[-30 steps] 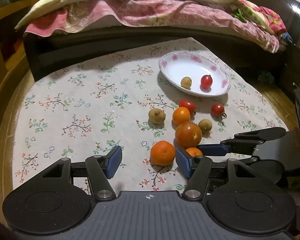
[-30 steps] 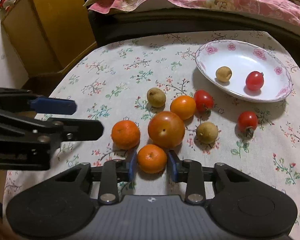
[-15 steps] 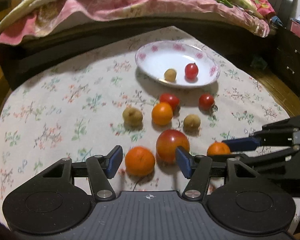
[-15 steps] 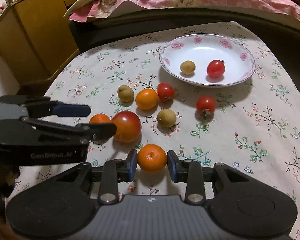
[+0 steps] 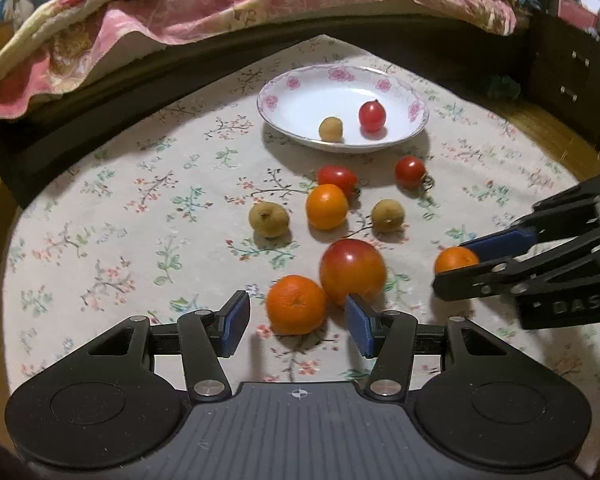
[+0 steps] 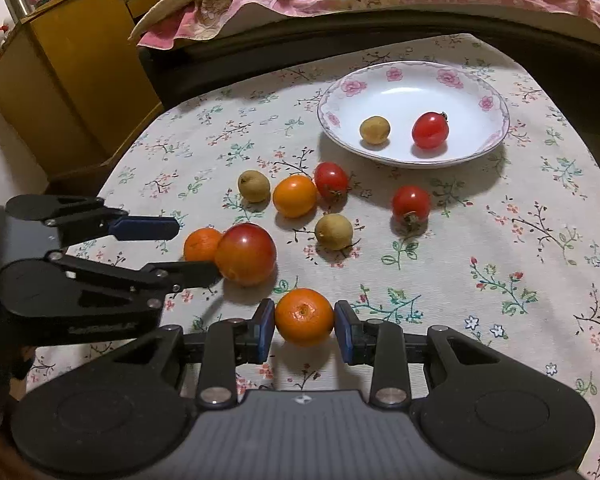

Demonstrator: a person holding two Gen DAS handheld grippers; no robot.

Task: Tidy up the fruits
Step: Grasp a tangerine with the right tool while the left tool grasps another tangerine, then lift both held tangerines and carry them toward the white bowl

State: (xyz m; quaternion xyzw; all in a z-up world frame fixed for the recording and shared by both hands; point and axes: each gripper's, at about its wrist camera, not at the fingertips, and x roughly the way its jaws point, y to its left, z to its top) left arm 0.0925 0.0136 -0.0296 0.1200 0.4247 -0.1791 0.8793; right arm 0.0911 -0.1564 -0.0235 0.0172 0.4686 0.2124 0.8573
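— Floral tablecloth is seen from the left wrist; what is framed by the left gripper?
— A dimpled orange mandarin, unclamped between spread pads.
— And from the right wrist?
— Another glossy mandarin is pinched by the right gripper, near the plate.

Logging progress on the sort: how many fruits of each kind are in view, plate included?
Oranges: 3
Cherry tomatoes: 3
Small tan fruits: 3
Large red-orange fruit: 1
Total: 10
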